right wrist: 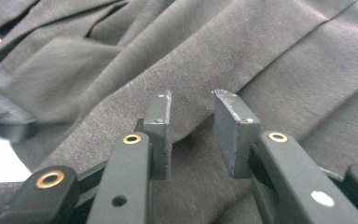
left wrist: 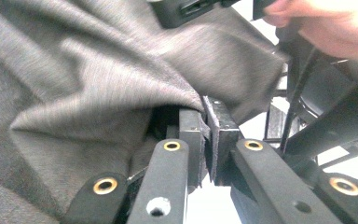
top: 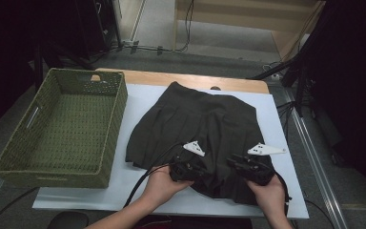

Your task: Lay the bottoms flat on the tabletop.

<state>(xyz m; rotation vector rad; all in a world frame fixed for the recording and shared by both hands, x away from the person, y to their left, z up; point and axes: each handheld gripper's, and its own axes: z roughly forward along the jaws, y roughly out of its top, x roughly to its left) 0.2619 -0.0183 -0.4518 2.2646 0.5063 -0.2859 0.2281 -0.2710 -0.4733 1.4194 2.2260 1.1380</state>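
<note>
Left gripper view: I see my left gripper pressed together on a fold of the dark skirt, the cloth pinched between its pads and draping off to the left. My right gripper stands spread, its pads apart over a soft ridge of the same fabric, not pressing it. From the high view, both grippers sit at the skirt's near hem, left gripper just beside the right gripper. The skirt lies spread across the middle of the white mat, reaching toward the table's near edge. A green woven basket stands at the mat's left edge.
</note>
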